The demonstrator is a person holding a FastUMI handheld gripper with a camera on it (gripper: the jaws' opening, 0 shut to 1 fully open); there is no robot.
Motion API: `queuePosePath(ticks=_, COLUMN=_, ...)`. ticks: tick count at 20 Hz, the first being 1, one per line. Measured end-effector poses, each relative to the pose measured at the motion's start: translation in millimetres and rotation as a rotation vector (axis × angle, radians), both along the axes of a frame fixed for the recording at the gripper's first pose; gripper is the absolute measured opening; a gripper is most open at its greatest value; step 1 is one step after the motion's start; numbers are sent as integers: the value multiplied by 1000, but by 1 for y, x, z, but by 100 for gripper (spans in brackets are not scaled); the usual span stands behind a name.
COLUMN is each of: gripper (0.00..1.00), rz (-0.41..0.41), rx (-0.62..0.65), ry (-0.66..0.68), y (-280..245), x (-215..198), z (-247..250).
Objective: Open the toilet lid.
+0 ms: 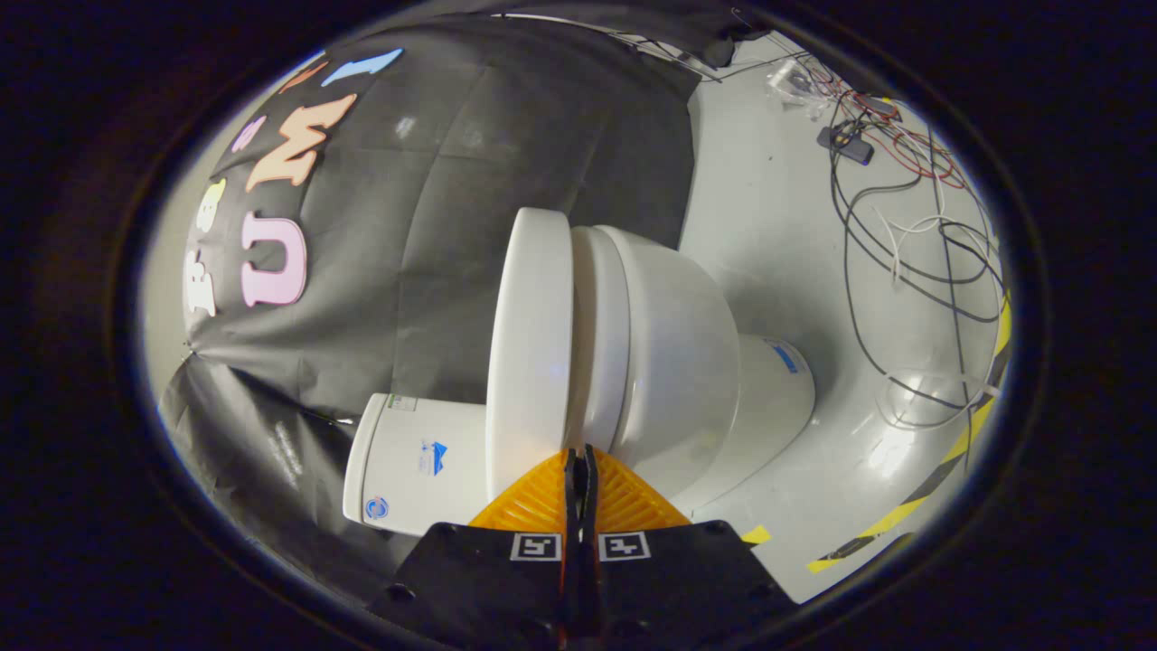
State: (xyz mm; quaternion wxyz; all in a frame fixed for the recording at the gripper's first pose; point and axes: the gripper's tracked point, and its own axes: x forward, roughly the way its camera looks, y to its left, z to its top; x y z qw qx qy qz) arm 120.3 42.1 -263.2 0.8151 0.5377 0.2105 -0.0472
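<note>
Your gripper [579, 457] has its 2 fingers pressed together with nothing between them, their tips right at the near edge of the toilet lid [529, 344], which already stands slightly apart from the seat [601, 334] on the bowl [678, 362], with the tank [411, 466] behind it. If you push from this thin edge, the closed tips could slide off the smooth rim and let the lid drop back, or slip into the gap against the seat.
</note>
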Motion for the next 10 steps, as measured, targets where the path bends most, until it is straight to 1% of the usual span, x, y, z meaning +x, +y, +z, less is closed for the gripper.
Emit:
queuePosePath(ticks=3, gripper=1, rz=12, rx=-52, ry=-3, y=5, x=-3, z=12)
queuePosePath(ticks=7, gripper=1, rz=-2, rx=-97, ry=-5, y=5, x=-2, z=32)
queuePosePath(ticks=10, gripper=1, rz=15, rx=-170, ry=-7, y=11, x=0, z=50)
